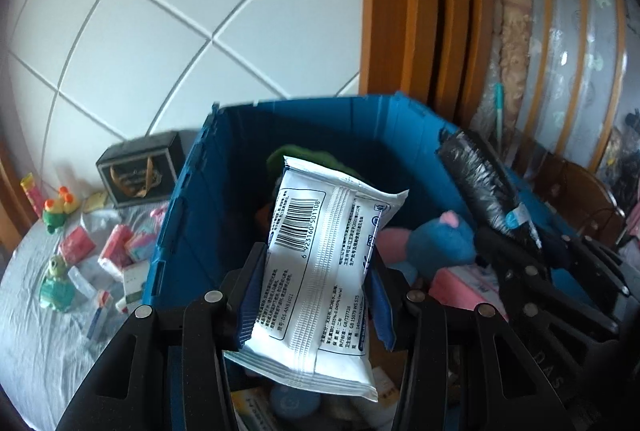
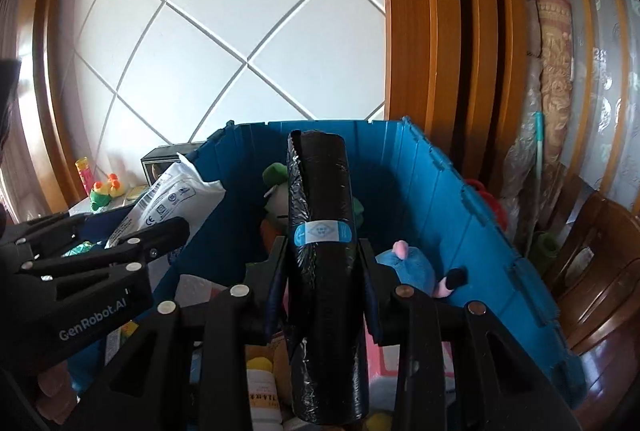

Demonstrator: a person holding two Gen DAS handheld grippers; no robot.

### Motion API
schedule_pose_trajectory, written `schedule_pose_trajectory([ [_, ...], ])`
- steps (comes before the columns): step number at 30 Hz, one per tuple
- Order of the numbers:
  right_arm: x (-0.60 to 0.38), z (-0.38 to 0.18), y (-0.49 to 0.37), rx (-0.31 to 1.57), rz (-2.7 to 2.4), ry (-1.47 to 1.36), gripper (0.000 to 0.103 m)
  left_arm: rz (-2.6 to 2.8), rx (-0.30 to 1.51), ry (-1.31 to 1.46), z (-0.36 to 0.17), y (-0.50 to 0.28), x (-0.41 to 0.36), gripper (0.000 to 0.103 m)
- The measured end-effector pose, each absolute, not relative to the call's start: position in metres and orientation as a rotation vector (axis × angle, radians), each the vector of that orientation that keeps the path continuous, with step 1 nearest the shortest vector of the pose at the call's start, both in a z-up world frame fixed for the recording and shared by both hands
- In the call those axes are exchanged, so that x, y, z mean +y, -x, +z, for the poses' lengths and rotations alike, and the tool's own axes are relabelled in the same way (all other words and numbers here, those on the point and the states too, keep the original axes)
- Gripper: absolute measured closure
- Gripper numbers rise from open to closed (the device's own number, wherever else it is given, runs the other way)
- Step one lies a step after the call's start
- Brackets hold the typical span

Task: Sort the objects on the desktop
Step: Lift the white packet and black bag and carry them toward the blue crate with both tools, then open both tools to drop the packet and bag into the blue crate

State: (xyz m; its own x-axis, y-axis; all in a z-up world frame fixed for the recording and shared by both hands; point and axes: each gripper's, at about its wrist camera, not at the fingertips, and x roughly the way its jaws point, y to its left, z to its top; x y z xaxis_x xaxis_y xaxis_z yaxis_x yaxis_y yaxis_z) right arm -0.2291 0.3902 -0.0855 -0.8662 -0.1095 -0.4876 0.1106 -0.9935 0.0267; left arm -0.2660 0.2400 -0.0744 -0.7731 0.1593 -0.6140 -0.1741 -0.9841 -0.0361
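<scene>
My left gripper (image 1: 316, 267) is shut on a white pack of wet wipes (image 1: 320, 263), barcode side up, held over the open blue crate (image 1: 192, 207). My right gripper (image 2: 322, 267) is shut on a black roll of bin bags (image 2: 322, 255) with a blue label, also above the blue crate (image 2: 460, 207). The roll (image 1: 480, 183) and the right gripper show at the right of the left wrist view. In the right wrist view the wipes pack (image 2: 172, 199) and the left gripper (image 2: 176, 231) sit at the left.
Inside the crate lie a blue plush toy (image 2: 408, 267), a green plush (image 2: 276, 187), bottles and boxes. On the grey cloth left of the crate are small packets (image 1: 116, 251), frog toys (image 1: 56, 211) and a black box (image 1: 140, 167). Wooden frames (image 2: 420, 31) stand behind.
</scene>
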Motion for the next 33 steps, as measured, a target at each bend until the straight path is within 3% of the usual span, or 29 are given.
schedule_pose_trajectory([
  [6,0.395,-0.088,0.239,-0.056,-2.926,-0.762,0.071,2.82,0.066,0.99,-0.079,0.278,0.242,0.056],
  [12,0.397,-0.089,0.24,-0.086,-2.945,-0.771,0.071,2.823,-0.018,1.012,-0.083,0.281,0.23,0.051],
  [14,0.398,-0.09,0.241,-0.092,-2.946,-0.78,0.071,2.833,-0.043,1.012,-0.083,0.282,0.227,0.045],
  [16,0.397,-0.091,0.243,-0.085,-2.947,-0.79,0.071,2.83,-0.07,1.003,-0.082,0.281,0.224,0.022],
  [17,0.397,-0.091,0.243,-0.082,-2.943,-0.797,0.07,2.831,-0.08,0.996,-0.082,0.281,0.223,0.017],
  [33,0.399,-0.091,0.238,-0.147,-3.022,-0.765,0.07,2.787,-0.153,1.102,-0.093,0.292,0.215,0.015],
])
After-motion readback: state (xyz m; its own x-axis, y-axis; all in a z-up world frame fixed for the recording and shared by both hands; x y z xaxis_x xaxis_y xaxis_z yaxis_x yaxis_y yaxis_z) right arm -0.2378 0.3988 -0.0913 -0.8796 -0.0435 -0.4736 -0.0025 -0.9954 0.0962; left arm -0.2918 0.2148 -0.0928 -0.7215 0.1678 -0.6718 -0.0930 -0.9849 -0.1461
